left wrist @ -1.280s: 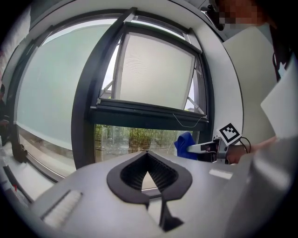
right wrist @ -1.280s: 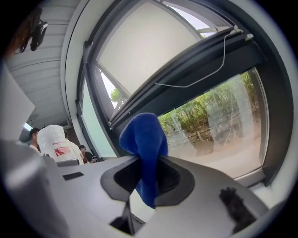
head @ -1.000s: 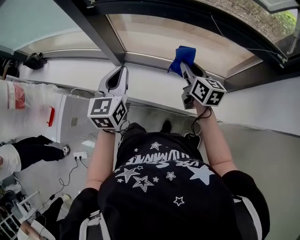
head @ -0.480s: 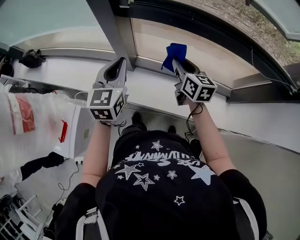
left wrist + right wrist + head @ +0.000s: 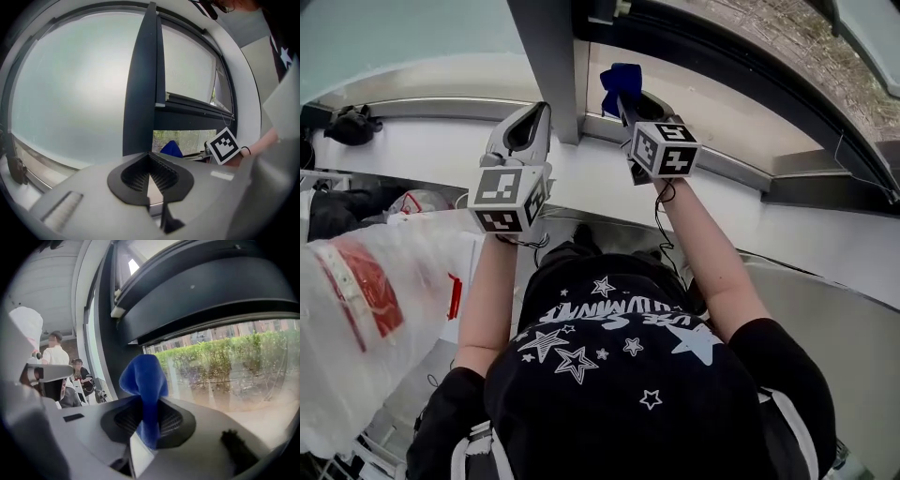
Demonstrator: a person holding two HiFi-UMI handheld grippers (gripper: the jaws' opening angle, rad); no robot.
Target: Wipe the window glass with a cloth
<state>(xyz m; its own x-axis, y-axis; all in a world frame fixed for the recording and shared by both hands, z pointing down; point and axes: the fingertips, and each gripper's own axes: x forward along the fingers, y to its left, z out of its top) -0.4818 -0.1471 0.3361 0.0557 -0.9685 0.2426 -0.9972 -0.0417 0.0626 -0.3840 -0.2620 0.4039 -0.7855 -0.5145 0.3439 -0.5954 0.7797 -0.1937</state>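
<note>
Clamps a crumpled blue fabric cloth (image 5: 143,380) between the jaws of the right gripper (image 5: 146,430), with most of the fabric bunched above and ahead of the tips. Shows the jaws of the left gripper (image 5: 149,159) together, with nothing between them.

Places the cloth straight ahead of the right jaws, its long axis in line with them and aimed at the clear window glass (image 5: 225,366). Cannot confirm from any view whether the cloth touches the pane. Puts the right gripper nearer that glass than the left one, which points at the dark vertical metal frame post (image 5: 140,84) beside a frosted pane (image 5: 70,93).

Probably calls next for a push forward along the jaw axis until the fabric bears on the glass, then strokes across the pane.

Compared with half a second earlier, in the head view:
- Finds the cloth closer to the frame post.
- Finds both grippers higher in the view.
- Finds a translucent white plastic bag with red print (image 5: 366,309) filling more of the lower left.
</note>
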